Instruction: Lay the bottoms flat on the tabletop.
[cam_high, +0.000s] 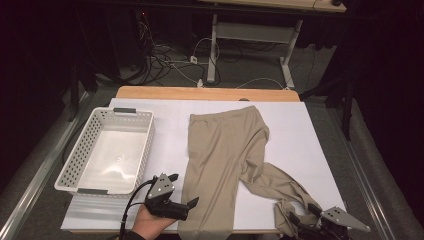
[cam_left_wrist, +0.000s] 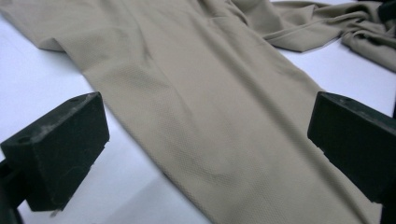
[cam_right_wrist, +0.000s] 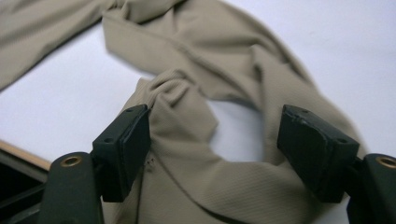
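At a white-covered table, I hold my left gripper with its jaws spread wide over the near end of one leg of a pair of beige trousers, nothing pinched between them; in the left gripper view the fabric lies flat beneath the two black pads and touches neither. My right gripper sits at the table's near right corner, jaws fairly wide around the crumpled cuff of the other leg; one pad lies against a fold of cloth, but I judge the cloth loose, not gripped. The trousers lie spread across the middle of the table, waist toward the far edge, one leg straight toward me, the other angling off to the right and bunched at its end. The work, as I read it, is folding the garment and putting it into the white basket, which stands well apart at the left with nothing in it. No fold is made yet: straightening the crooked leg, folding and stowing all appear to remain. The count: one pair of trousers, one basket, two grippers.
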